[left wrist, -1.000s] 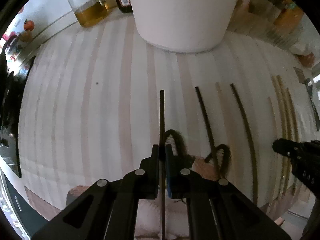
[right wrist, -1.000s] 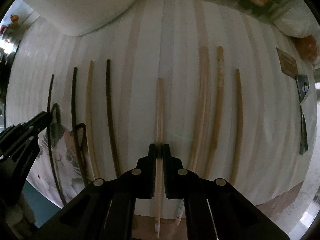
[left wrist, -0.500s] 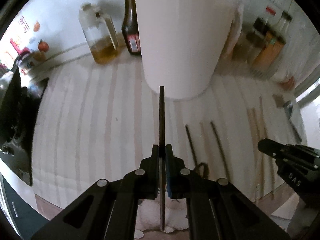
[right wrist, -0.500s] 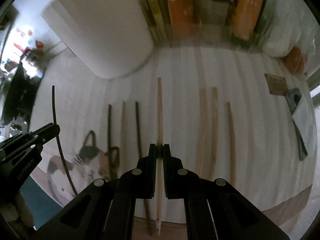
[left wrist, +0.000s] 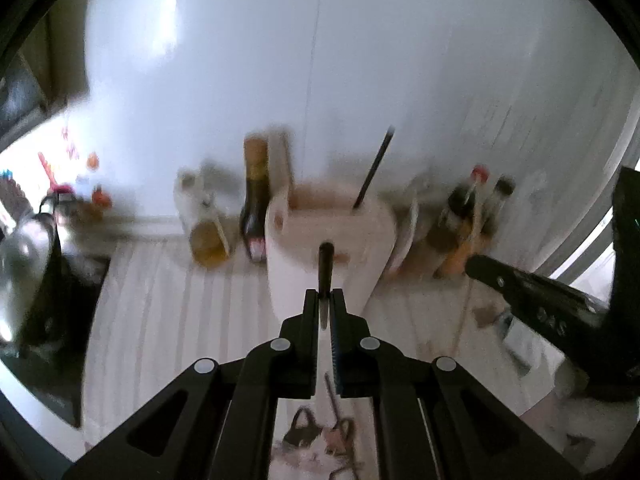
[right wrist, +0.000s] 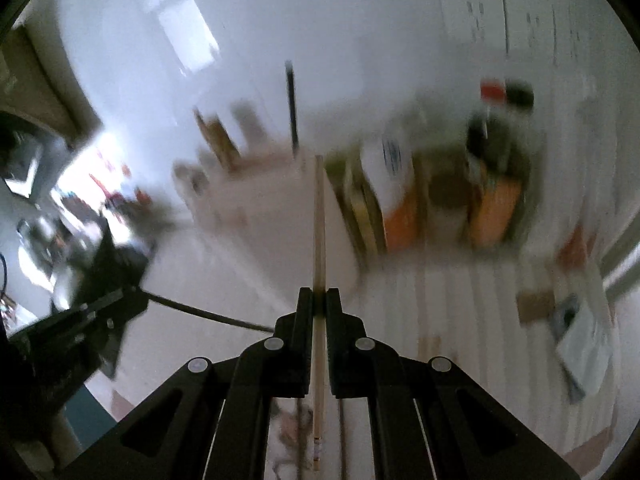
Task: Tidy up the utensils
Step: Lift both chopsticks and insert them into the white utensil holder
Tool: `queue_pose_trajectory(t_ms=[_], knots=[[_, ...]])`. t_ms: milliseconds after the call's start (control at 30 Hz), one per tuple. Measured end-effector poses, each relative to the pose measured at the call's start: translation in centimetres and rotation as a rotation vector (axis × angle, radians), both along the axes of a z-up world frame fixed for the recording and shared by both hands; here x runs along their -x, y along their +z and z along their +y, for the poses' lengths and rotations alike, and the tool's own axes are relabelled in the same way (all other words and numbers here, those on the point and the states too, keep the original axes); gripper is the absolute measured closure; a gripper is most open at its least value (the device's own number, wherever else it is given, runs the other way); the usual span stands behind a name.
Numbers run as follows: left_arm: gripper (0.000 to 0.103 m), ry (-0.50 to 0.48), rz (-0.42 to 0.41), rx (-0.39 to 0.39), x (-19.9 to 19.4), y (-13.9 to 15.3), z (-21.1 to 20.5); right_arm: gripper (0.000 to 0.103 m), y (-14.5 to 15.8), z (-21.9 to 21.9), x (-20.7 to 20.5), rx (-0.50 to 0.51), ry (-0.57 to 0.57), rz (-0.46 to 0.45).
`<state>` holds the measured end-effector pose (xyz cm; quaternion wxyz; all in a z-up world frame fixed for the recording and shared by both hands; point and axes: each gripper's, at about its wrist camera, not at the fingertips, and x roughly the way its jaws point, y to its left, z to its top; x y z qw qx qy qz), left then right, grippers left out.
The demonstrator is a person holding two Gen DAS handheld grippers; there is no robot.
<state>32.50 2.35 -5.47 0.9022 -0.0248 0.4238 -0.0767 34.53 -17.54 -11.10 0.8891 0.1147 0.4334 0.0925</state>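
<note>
Chopsticks: my left gripper (left wrist: 325, 300) is clamped on a thin dark one (left wrist: 325, 258) that points toward the white holder (left wrist: 320, 256), and my right gripper (right wrist: 319, 300) pinches a pale wooden one (right wrist: 318, 220), long and straight, its far tip reaching toward the same holder (right wrist: 256, 200). One dark stick (left wrist: 372, 168) stands tilted inside the holder already. A few more sticks (left wrist: 332, 396) lie on the striped white counter (left wrist: 180, 300) beneath me, blurred.

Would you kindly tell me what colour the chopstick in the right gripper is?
Pale wood, the chopstick shows best in the right wrist view.
</note>
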Motion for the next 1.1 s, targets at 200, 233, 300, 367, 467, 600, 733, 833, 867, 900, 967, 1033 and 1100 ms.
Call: queue_pose_trajectory(t_ms=[200, 233, 300, 367, 467, 600, 733, 833, 867, 900, 967, 1033, 1100], knots=[[0.100, 0.003, -0.123, 0.012, -2.6, 5.9, 0.0, 0.097, 7.7, -0.5, -4.4, -0.041, -0.035, -0.161], [0.100, 0.003, -0.140, 0.012, -3.2, 6.8, 0.0, 0.097, 8.7, -0.5, -5.3, -0.047, -0.039, -0.182], [0.100, 0.011, -0.165, 0.012, -4.2, 8.0, 0.0, 0.097, 10.2, -0.3, -6.6, -0.057, -0.047, -0.216], [0.100, 0.018, -0.187, 0.004, -5.4, 8.9, 0.0, 0.097, 11.4, 0.0, -8.1, -0.063, -0.053, -0.245], [0.100, 0.023, -0.207, 0.004, -7.1, 9.7, 0.1, 0.097, 12.2, 0.8, -10.0, -0.064, -0.053, -0.267], [0.100, 0.021, -0.211, -0.010, -9.6, 9.8, 0.1, 0.097, 12.3, 2.0, -12.8, -0.056, -0.045, -0.281], [0.100, 0.007, -0.166, -0.013, -12.2, 8.3, 0.1, 0.097, 11.3, 3.0, -15.9, -0.048, -0.047, -0.279], [0.100, -0.004, -0.120, -0.012, -13.6, 6.5, 0.1, 0.097, 9.8, 3.5, -17.4, -0.041, -0.055, -0.279], [0.100, -0.004, -0.108, -0.018, -14.0, 5.9, 0.1, 0.097, 9.0, 3.7, -18.0, -0.038, -0.063, -0.277], [0.100, -0.005, -0.097, -0.020, -14.3, 5.5, 0.1, 0.097, 8.5, 3.8, -18.4, -0.039, -0.063, -0.277], [0.100, -0.003, -0.070, -0.025, -15.1, 4.3, 0.3, 0.097, 7.3, 4.0, -19.1, -0.038, -0.064, -0.279], [0.100, 0.005, -0.051, -0.023, -15.7, 3.4, 0.6, 0.097, 6.4, 4.4, -19.7, -0.035, -0.056, -0.275], [0.096, 0.027, -0.031, -0.024, -16.0, 3.0, 1.0, 0.097, 5.6, 4.8, -20.0, -0.032, -0.041, -0.264]])
